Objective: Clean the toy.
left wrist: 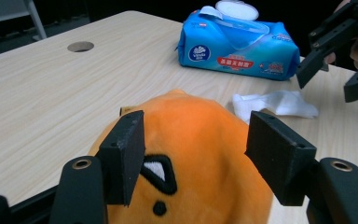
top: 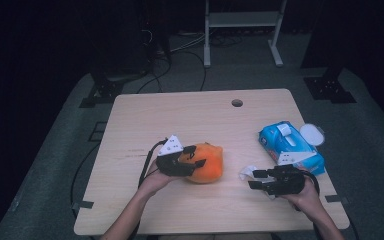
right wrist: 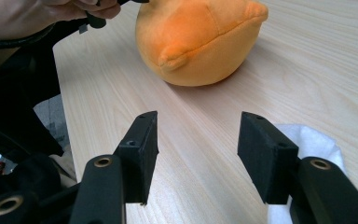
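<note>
Round orange plush toy [top: 206, 162] sits mid light-wood tabletop [top: 190, 115]. Left tongs [top: 192, 156] straddle its top, jaws partly open, pads seemingly off fabric, no grip. Right tongs [top: 258, 179] open, empty, just beside crumpled white wipe [top: 246, 172]; blue wipes pack [top: 290, 146] behind. To grip well: centre pads on plush flanks, squeeze gently, then lift

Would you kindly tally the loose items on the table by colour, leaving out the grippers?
Orange: 1, the plush toy
Blue: 1, the wipes pack
White: 1, the crumpled wipe
Total: 3
</note>
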Demonstrator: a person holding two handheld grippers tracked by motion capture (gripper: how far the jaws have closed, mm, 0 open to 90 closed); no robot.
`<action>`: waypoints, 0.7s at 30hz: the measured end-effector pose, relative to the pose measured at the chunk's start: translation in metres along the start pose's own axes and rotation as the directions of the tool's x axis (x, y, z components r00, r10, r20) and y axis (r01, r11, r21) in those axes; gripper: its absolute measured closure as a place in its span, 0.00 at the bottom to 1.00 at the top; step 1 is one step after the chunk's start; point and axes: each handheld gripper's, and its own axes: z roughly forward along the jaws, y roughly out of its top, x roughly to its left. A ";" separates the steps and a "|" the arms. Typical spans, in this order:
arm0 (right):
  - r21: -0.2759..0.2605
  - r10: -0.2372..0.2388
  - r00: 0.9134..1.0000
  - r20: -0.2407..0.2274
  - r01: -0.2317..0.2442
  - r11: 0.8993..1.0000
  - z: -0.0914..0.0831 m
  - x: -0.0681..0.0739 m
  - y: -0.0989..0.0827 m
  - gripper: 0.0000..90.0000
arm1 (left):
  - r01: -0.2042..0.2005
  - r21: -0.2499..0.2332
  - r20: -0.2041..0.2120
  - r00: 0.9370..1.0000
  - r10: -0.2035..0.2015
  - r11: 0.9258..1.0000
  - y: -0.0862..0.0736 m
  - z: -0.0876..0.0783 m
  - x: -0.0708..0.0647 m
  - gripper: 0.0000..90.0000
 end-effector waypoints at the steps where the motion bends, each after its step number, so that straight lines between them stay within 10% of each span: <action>1: 0.000 0.000 1.000 0.001 0.000 1.000 0.000 0.001 0.000 0.51 | 0.002 -0.002 0.000 1.000 -0.002 1.000 0.000 -0.002 -0.001 0.41; 21: -0.001 0.011 1.000 0.013 -0.011 1.000 -0.001 -0.002 -0.003 0.50 | 0.059 0.002 -0.032 0.998 -0.059 0.998 -0.023 -0.040 0.005 0.33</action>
